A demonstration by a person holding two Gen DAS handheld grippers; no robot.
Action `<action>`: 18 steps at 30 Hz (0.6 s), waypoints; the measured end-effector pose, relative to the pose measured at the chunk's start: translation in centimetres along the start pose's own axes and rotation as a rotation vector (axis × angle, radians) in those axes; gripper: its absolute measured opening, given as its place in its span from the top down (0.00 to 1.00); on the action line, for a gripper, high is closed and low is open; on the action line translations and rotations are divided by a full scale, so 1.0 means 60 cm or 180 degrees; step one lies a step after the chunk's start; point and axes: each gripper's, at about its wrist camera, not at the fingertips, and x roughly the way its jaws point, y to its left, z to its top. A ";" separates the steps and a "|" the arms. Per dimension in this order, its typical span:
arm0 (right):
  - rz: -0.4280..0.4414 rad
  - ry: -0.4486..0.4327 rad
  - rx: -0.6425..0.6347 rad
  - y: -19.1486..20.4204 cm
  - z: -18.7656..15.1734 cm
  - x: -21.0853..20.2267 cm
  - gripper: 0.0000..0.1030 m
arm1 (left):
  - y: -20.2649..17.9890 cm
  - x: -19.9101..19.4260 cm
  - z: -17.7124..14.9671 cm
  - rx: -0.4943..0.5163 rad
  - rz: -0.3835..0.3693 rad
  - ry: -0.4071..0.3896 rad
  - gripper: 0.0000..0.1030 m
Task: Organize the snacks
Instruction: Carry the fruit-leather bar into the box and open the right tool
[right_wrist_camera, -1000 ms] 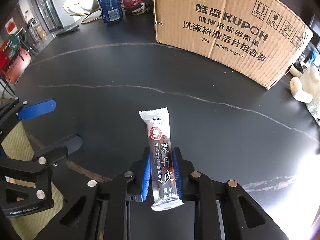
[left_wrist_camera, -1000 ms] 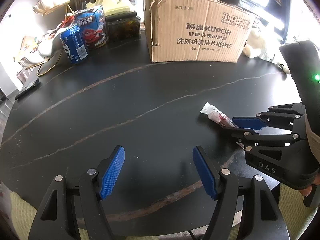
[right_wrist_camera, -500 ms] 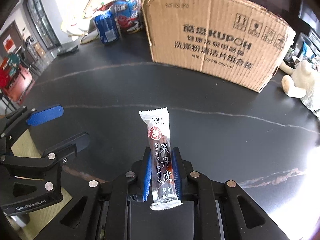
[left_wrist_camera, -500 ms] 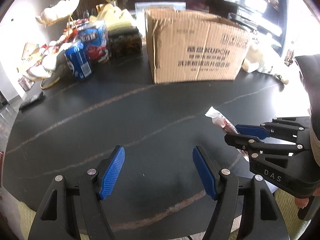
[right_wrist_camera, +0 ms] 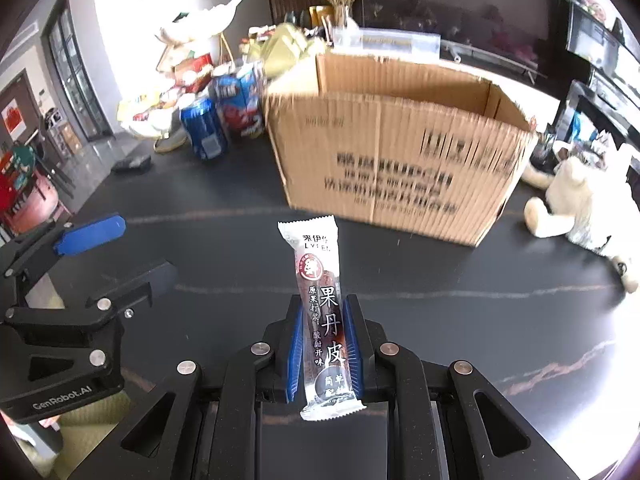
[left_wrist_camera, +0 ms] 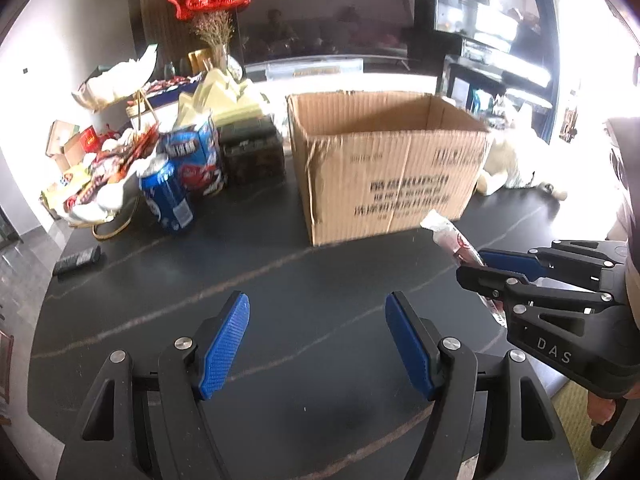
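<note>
My right gripper (right_wrist_camera: 323, 312) is shut on a long white and dark red snack stick (right_wrist_camera: 318, 280), which sticks up and forward out of its blue pads. The stick hangs above the black table, short of the open cardboard box (right_wrist_camera: 396, 152). From the left wrist view, the same snack stick (left_wrist_camera: 450, 236) and right gripper (left_wrist_camera: 476, 264) show at the right, in front of the box (left_wrist_camera: 384, 168). My left gripper (left_wrist_camera: 317, 320) is open with nothing between its blue pads, above the table. It shows as the left gripper (right_wrist_camera: 120, 248) at the left edge of the right wrist view.
A blue can (left_wrist_camera: 168, 196), a blue snack bag (left_wrist_camera: 198, 158), a dark tin (left_wrist_camera: 252, 152) and a heap of packets stand at the back left. A black remote (left_wrist_camera: 78, 258) lies near the left edge. A white plush toy (right_wrist_camera: 584, 196) sits right of the box.
Both grippers have risen from the table. The right one lifted the snack stick off the tabletop, and the box's open top has come into view.
</note>
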 end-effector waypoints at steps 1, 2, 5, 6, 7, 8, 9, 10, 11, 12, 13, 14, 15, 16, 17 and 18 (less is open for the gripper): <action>-0.0002 -0.0041 0.0011 -0.001 0.010 -0.006 0.80 | 0.000 -0.002 0.006 0.0013 0.0011 -0.0027 0.32; -0.0012 -0.0075 0.0015 -0.002 0.015 -0.011 0.80 | 0.001 -0.006 0.016 0.0028 0.0029 -0.0066 0.32; -0.0060 -0.0185 0.0037 -0.005 0.040 -0.024 0.80 | 0.004 -0.010 0.038 0.0031 0.0023 -0.0116 0.32; -0.0060 -0.0218 0.0060 -0.007 0.050 -0.028 0.80 | 0.005 -0.011 0.048 0.0035 0.0010 -0.0130 0.32; -0.0060 -0.0247 0.0068 -0.008 0.059 -0.032 0.80 | 0.006 -0.012 0.055 0.0033 0.0008 -0.0144 0.32; -0.0068 -0.0272 0.0065 -0.008 0.066 -0.035 0.80 | 0.007 -0.016 0.066 0.0040 0.0002 -0.0174 0.32; -0.0084 -0.0307 0.0074 -0.010 0.074 -0.039 0.80 | 0.007 -0.017 0.074 0.0051 -0.0003 -0.0192 0.32; -0.0087 -0.0329 0.0081 -0.010 0.080 -0.042 0.80 | 0.008 -0.019 0.082 0.0060 -0.0002 -0.0207 0.32; -0.0087 -0.0348 0.0083 -0.012 0.087 -0.045 0.80 | 0.008 -0.021 0.091 0.0068 0.0002 -0.0225 0.32; -0.0097 -0.0366 0.0092 -0.015 0.093 -0.049 0.80 | 0.007 -0.023 0.101 0.0076 -0.0005 -0.0244 0.32; -0.0110 -0.0381 0.0103 -0.017 0.098 -0.051 0.80 | 0.007 -0.023 0.109 0.0087 -0.0012 -0.0254 0.32; -0.0114 -0.0388 0.0105 -0.020 0.106 -0.053 0.80 | 0.006 -0.024 0.120 0.0097 -0.0014 -0.0262 0.32; -0.0115 -0.0394 0.0115 -0.022 0.113 -0.054 0.80 | 0.006 -0.024 0.128 0.0102 -0.0019 -0.0268 0.32; -0.0119 -0.0399 0.0134 -0.026 0.120 -0.056 0.80 | 0.004 -0.024 0.136 0.0116 -0.0026 -0.0271 0.32; -0.0124 -0.0397 0.0148 -0.029 0.127 -0.057 0.80 | 0.003 -0.022 0.147 0.0140 -0.0031 -0.0272 0.32; -0.0129 -0.0394 0.0163 -0.033 0.133 -0.057 0.80 | 0.003 -0.021 0.153 0.0146 -0.0020 -0.0271 0.32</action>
